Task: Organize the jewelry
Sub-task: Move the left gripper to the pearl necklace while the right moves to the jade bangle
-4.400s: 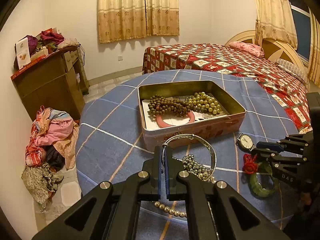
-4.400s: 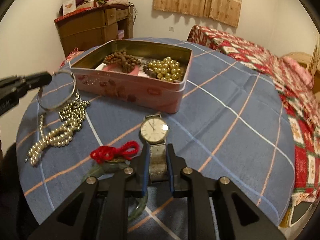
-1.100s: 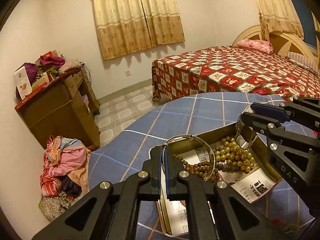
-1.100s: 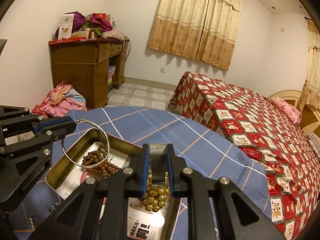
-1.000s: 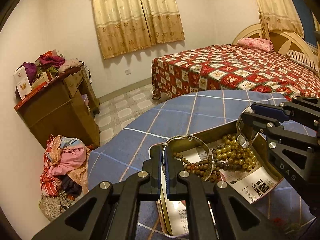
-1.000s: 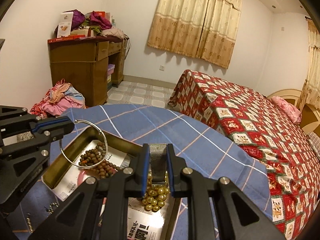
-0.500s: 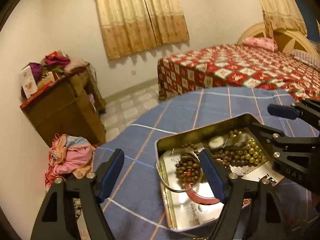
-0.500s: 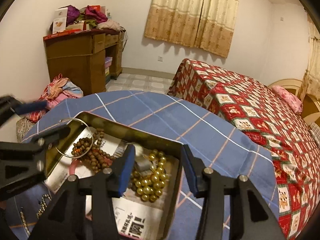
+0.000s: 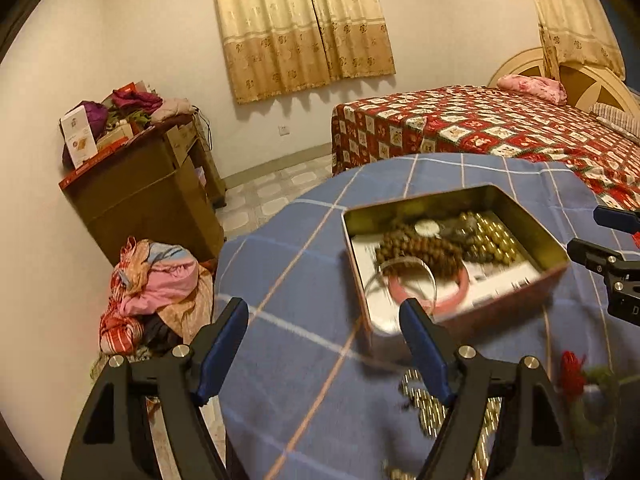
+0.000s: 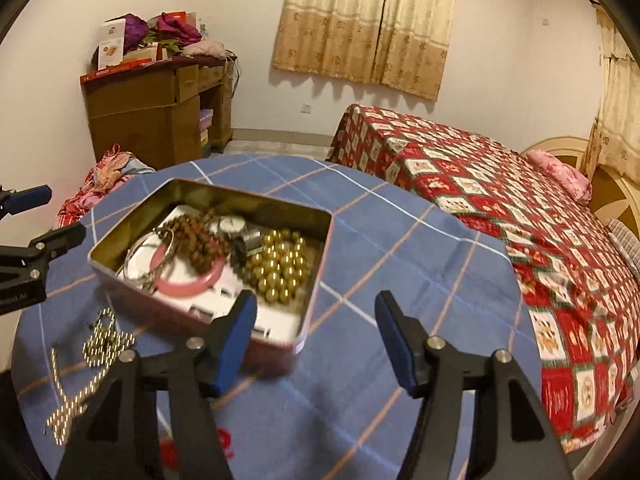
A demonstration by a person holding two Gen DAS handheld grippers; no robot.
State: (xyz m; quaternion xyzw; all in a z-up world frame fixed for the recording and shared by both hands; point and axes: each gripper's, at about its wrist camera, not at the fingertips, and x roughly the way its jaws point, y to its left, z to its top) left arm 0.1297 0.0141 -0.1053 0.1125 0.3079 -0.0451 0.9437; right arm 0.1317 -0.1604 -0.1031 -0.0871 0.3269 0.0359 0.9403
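Sitting near the middle of both views, the tin (image 9: 516, 208) rests on the round table (image 9: 304, 264), which wears a blue checked cloth. Inside the tin lie a silver bangle (image 10: 138, 258), a pink bangle (image 10: 188, 280), brown beads (image 10: 196, 240), a watch (image 10: 232, 224) and gold beads (image 10: 280, 268), crowded together and partly overlapping.

The left gripper (image 9: 322, 344) fills the lower part of its own view, jaws spread wide with nothing between them; its right finger stands in front of the tin's near left corner. The right gripper (image 10: 314, 336) sits low in its view, jaws opening and empty, the left finger crossing the tin's near edge.

On the cloth outside the tin, a string of small silvery beads (image 10: 86, 364) lies at the lower left of the right wrist view, and a red cord (image 9: 570, 372) shows blurred at the lower right of the left wrist view.

A bed (image 10: 500, 200) with a red patterned cover stands beyond the table.
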